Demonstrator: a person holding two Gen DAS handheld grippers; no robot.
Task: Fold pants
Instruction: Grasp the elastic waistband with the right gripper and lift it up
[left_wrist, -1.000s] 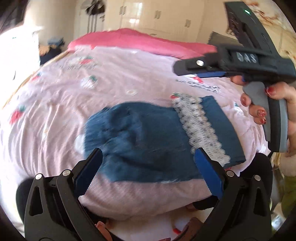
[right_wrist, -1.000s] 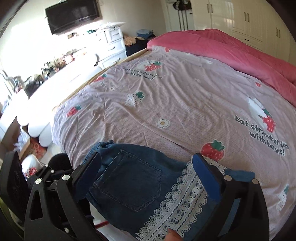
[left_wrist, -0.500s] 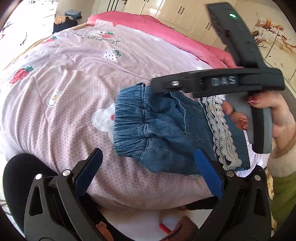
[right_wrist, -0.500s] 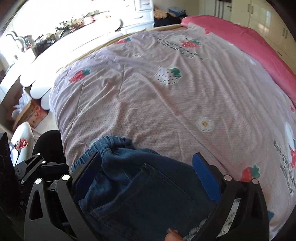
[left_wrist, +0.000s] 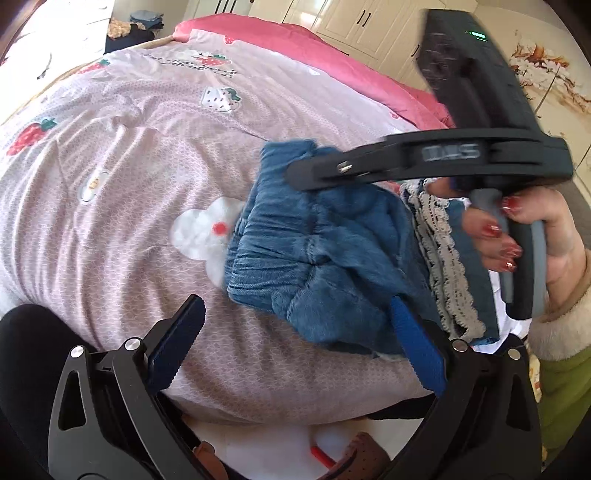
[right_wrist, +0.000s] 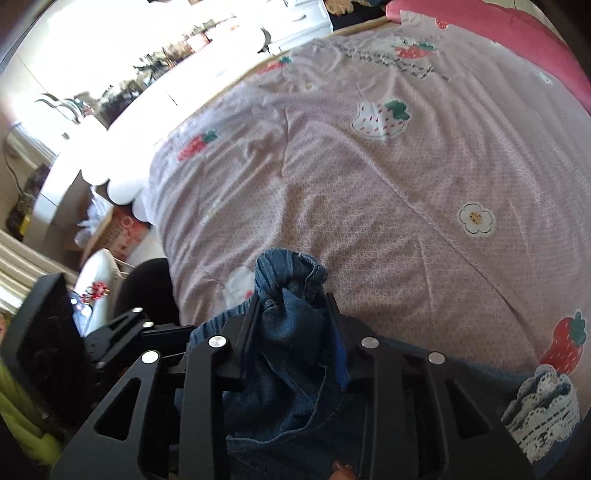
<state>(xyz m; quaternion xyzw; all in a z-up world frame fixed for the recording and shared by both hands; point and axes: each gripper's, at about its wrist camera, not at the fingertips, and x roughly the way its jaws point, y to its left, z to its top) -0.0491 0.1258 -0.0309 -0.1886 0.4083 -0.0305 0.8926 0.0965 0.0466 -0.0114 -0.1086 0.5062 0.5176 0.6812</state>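
Small blue denim pants (left_wrist: 325, 258) with a white lace band (left_wrist: 447, 258) lie bunched near the front edge of the bed. My right gripper (right_wrist: 293, 314) is shut on the gathered waistband (right_wrist: 291, 273) and holds a bunch of it pinched up. In the left wrist view the right gripper (left_wrist: 295, 173) reaches over the pants from the right. My left gripper (left_wrist: 295, 347) is open and empty, just in front of the pants, its right finger (left_wrist: 413, 343) close to the denim.
The bed has a lilac strawberry-print cover (left_wrist: 129, 155) and a pink quilt (left_wrist: 295, 40) at the far side. White wardrobes (left_wrist: 351, 18) stand behind. A white dresser and clutter (right_wrist: 110, 110) sit left of the bed. The bed's front edge (left_wrist: 277, 406) is close below.
My right gripper has closed on the waistband and bunched the denim up. The pants, flat a second ago, are now crumpled. My left gripper stays open.
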